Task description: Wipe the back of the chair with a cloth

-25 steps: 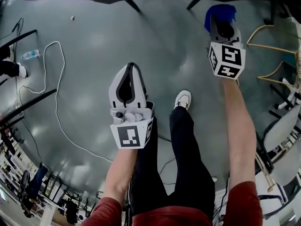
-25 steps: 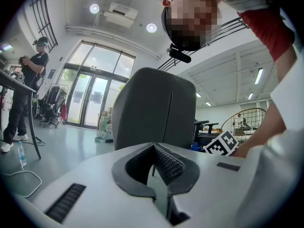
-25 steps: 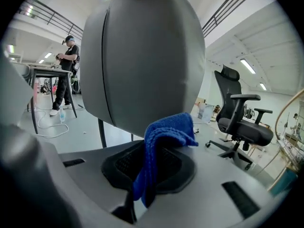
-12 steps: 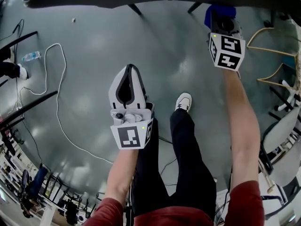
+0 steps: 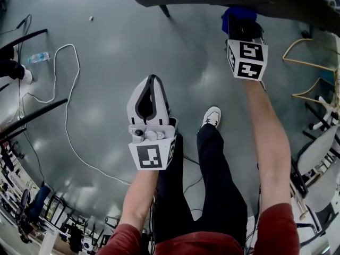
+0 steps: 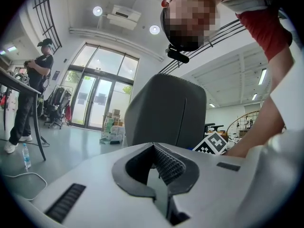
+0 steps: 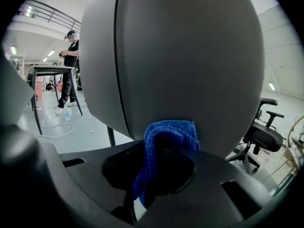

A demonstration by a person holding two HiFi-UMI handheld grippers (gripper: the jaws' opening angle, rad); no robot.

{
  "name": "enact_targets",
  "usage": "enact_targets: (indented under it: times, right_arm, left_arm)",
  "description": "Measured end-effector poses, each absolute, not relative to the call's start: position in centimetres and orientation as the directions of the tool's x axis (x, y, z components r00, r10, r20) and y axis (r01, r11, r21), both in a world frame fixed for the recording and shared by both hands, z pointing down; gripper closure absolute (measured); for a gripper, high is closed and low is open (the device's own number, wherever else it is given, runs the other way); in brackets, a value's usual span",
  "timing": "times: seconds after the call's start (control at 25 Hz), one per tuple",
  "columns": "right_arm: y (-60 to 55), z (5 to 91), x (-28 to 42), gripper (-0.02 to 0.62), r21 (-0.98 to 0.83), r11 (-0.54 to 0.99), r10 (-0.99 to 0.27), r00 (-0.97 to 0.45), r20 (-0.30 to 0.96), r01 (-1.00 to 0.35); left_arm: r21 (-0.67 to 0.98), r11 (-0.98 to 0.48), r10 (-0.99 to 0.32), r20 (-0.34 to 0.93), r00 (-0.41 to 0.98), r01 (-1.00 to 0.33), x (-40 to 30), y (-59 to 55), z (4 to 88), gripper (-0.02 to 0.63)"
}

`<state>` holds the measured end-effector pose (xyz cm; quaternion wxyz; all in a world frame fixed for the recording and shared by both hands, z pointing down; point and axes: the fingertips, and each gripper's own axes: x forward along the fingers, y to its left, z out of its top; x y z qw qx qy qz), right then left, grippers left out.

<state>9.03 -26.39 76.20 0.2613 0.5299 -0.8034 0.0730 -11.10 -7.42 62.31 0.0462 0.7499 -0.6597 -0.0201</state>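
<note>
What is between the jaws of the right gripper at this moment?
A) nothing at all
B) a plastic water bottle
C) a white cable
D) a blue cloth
D: the right gripper view shows the right gripper shut on a folded blue cloth, right in front of the grey chair back.

**Daylit Room, Fisheye Frames**

Light is bright and even in all three views. In the left gripper view, tall windows (image 6: pixel 97 96) at the left blow out to white, and round ceiling lamps (image 6: pixel 98 11) flare. The grey floor (image 5: pixel 106 89) in the head view carries a pale, diffuse sheen. Edges bend and darken into black corners. Close to the lens, the blue cloth (image 7: pixel 167 139) and the left claw (image 6: pixel 154 148) blur.
</note>
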Motion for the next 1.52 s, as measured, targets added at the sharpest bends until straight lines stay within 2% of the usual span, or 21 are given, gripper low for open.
enact_targets:
  times: [0.2,0.4,0.96,1.28,1.52]
  right_arm:
    - [-25.4,76.2,2.8,0.535,0.169,0.501,-0.782,-0.361,0.507,-0.849]
    - [-25.4,76.4,-0.2,0.535,0.138,0.453,-0.794,-0.329,0.511,-0.881]
    - [-22.7,75.3,-16.2,0.535,0.086,0.637,-0.683,-0.509,0.524,-0.766]
    - [-22.0,75.1,-17.2,0.535,0.068,0.627,-0.676,-0.499,0.542,-0.776]
    - [-20.0,74.2,-14.6,0.535,-0.009,0.575,-0.691,-0.491,0.531,-0.818]
  left_arm:
    - [0.107,-0.099,-0.995,0.022,0.102,-0.989,-14.4,-6.6,61.7,0.592]
    - [0.108,-0.082,-0.996,0.024,0.085,-0.991,-17.9,-5.4,62.1,0.592]
    - [0.117,-0.024,-0.999,0.033,0.028,-0.993,-25.3,-3.2,61.5,0.592]
    - [0.110,-0.011,-0.999,0.029,0.014,-0.994,-27.2,-2.8,60.7,0.592]
    - [0.095,-0.028,-0.998,0.048,0.033,-0.995,-25.6,-3.6,60.2,0.592]
